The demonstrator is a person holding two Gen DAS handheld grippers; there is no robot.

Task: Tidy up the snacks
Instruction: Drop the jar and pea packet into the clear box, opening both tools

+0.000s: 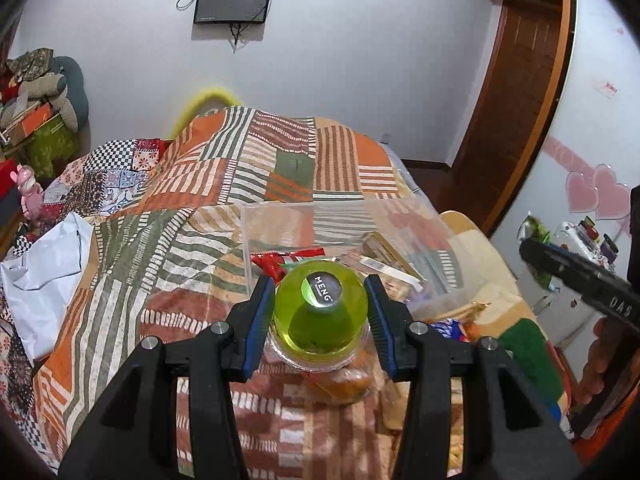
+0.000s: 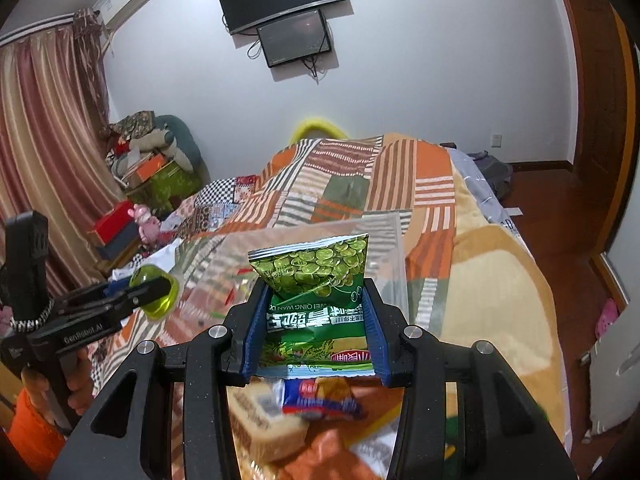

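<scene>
My left gripper [image 1: 320,300] is shut on a green jelly cup [image 1: 320,312], held base forward above the bed near a clear plastic box [image 1: 280,224]. The box holds a red packet [image 1: 276,262] and a tan packet [image 1: 380,252]. My right gripper [image 2: 318,300] is shut on a green pea snack bag [image 2: 316,280], held just in front of the clear box [image 2: 384,248]. In the right wrist view the left gripper [image 2: 160,292] shows at the left with the jelly cup [image 2: 154,294]. Loose snacks lie below: a blue-red packet [image 2: 320,398] and a tan packet [image 2: 264,420].
A patchwork quilt [image 1: 240,168] covers the bed. A white plastic bag [image 1: 44,272] lies at its left. A pink toy [image 1: 30,192] and piled clutter [image 1: 36,100] stand at the far left. A wooden door [image 1: 516,92] is at the right. Screens [image 2: 288,12] hang on the wall.
</scene>
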